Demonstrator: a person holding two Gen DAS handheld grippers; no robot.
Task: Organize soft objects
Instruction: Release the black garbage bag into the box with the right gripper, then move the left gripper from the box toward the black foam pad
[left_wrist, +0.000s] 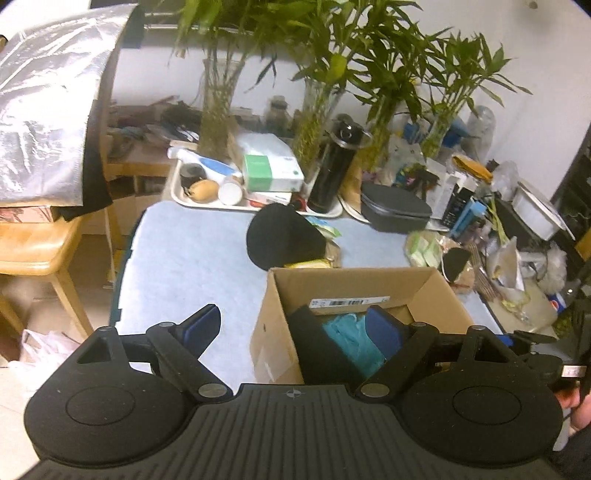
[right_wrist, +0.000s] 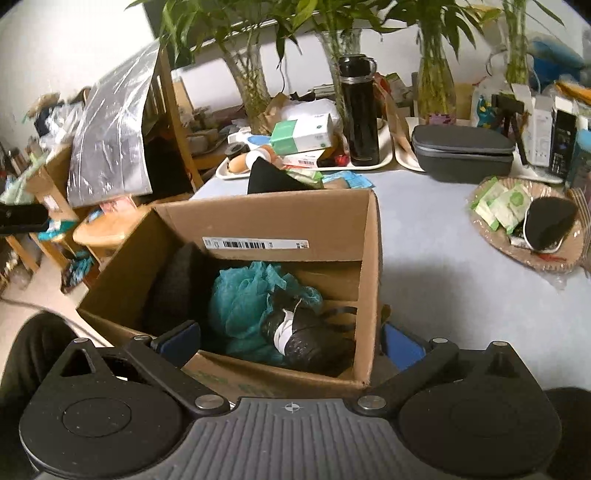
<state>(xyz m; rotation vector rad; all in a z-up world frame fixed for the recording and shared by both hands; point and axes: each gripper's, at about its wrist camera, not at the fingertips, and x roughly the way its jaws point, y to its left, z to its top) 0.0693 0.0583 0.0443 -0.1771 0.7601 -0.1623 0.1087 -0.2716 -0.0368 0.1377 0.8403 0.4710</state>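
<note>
While the box (right_wrist: 258, 221) on the worktop (right_wrist: 443, 258) half hides a dark pad (right_wrist: 173, 288), its teal mesh (right_wrist: 243, 295) and black bundle (right_wrist: 310, 336) show between both grippers' wide, empty jaws.

An open cardboard box (right_wrist: 280, 225) stands upright on the worktop; inside, a teal mesh pouf (right_wrist: 247, 295), with a black bundle (right_wrist: 310, 332) at its four o'clock.

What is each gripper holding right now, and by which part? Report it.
Nothing is held. The left gripper is open and empty beside the cardboard box. The right gripper is open too, straddling the box's near corner without pressing on it.
</note>
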